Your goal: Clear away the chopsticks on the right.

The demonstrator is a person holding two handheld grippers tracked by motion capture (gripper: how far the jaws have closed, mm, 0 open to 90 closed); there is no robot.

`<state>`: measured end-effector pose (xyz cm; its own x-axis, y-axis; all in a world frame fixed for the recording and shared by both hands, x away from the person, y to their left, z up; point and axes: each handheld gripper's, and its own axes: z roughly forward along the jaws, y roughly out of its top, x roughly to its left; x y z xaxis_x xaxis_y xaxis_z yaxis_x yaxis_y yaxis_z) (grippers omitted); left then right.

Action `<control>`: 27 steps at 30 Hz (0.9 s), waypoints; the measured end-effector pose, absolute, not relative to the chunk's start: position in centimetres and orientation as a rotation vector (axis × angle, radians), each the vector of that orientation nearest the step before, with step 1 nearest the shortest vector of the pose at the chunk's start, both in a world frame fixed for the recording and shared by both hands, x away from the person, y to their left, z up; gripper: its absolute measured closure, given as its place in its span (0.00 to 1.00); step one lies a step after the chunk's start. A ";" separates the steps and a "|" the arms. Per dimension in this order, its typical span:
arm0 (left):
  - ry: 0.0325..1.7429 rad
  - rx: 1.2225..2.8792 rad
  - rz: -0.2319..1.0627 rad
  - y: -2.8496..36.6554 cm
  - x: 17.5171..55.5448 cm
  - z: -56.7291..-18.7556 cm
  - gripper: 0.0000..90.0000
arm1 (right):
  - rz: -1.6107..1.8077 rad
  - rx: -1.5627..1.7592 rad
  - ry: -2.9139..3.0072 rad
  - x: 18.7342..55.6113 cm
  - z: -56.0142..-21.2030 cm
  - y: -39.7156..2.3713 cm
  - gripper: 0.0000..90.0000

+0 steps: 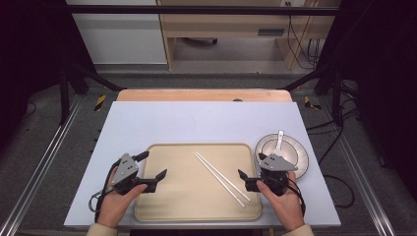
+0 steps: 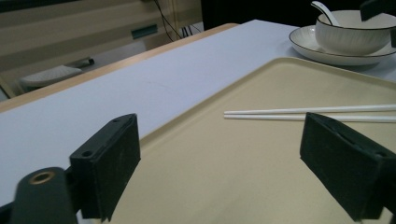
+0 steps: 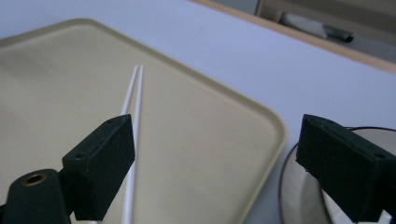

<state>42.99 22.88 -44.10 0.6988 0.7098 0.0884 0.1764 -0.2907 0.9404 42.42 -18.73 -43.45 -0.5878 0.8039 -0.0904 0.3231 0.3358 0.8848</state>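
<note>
Now both grippers hover low over the beige tray [image 1: 162,206] on the worktop [image 1: 196,123], the left gripper [image 1: 152,173] at its left edge and the right gripper [image 1: 244,181] at its right. Each has its fingers spread wide with nothing between them. The two white chopsticks [image 1: 222,178] lie side by side on the tray, near the right gripper, and a bowl [image 1: 287,150] with a spoon [image 1: 279,138] sits on a plate [image 1: 302,167] just beside the tray.

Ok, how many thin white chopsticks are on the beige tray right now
2. Both thin white chopsticks lie side by side on the beige plastic tray, slanting across its right half, with their near ends toward the right gripper. None looks hidden.
</note>
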 end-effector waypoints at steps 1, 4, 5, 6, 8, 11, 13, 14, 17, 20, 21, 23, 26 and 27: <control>0.694 1.838 0.603 22.2 43.3 -44.2 0.15 | 1.206 0.977 2.061 42.3 -43.4 -19.0 0.13; 0.695 1.860 0.560 20.4 44.1 -44.4 0.20 | 1.254 0.951 1.986 42.0 -43.3 -20.2 0.12; 0.696 1.871 0.550 19.8 44.4 -44.4 0.23 | 1.267 0.952 1.975 41.9 -43.2 -20.5 0.12; 0.696 1.885 0.537 19.1 44.7 -44.4 0.25 | 1.281 0.950 1.961 41.8 -43.2 -20.8 0.12; 0.687 1.916 0.521 17.8 45.2 -44.5 0.32 | 1.296 0.945 1.945 41.6 -43.2 -21.5 0.11; 0.677 1.945 0.500 16.4 45.7 -44.6 0.38 | 1.306 0.955 1.943 41.5 -43.3 -22.0 0.11; 0.672 1.964 0.483 15.5 46.1 -44.7 0.45 | 1.314 0.948 1.945 41.5 -43.5 -22.2 0.11; 0.671 1.971 0.478 15.3 46.2 -44.7 0.48 | 1.321 0.940 1.946 41.4 -43.5 -22.3 0.11; 0.679 2.011 0.468 14.3 46.8 -45.0 0.61 | 1.322 0.914 1.943 41.0 -43.7 -22.5 0.11; 0.688 2.045 0.455 13.6 47.2 -45.3 0.76 | 1.336 0.917 1.931 40.8 -43.9 -22.9 0.11; 0.691 2.063 0.450 13.3 47.3 -45.5 0.80 | 1.343 0.922 1.924 40.8 -43.9 -23.1 0.10; 0.709 2.095 0.453 12.9 47.5 -45.7 0.89 | 1.354 0.931 1.917 40.8 -44.0 -23.4 0.10; 0.726 2.129 0.440 12.3 47.7 -46.0 0.97 | 1.352 0.939 1.919 40.9 -44.1 -23.7 0.10; 0.729 2.145 0.428 12.0 47.8 -46.1 0.97 | 1.350 0.943 1.918 40.9 -44.1 -23.7 0.10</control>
<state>47.76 12.01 -46.13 0.7756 0.6290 0.0537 0.3538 -0.5036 0.7882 40.90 -23.70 -44.12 -0.5648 0.8219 -0.0743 0.2072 0.2284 0.9513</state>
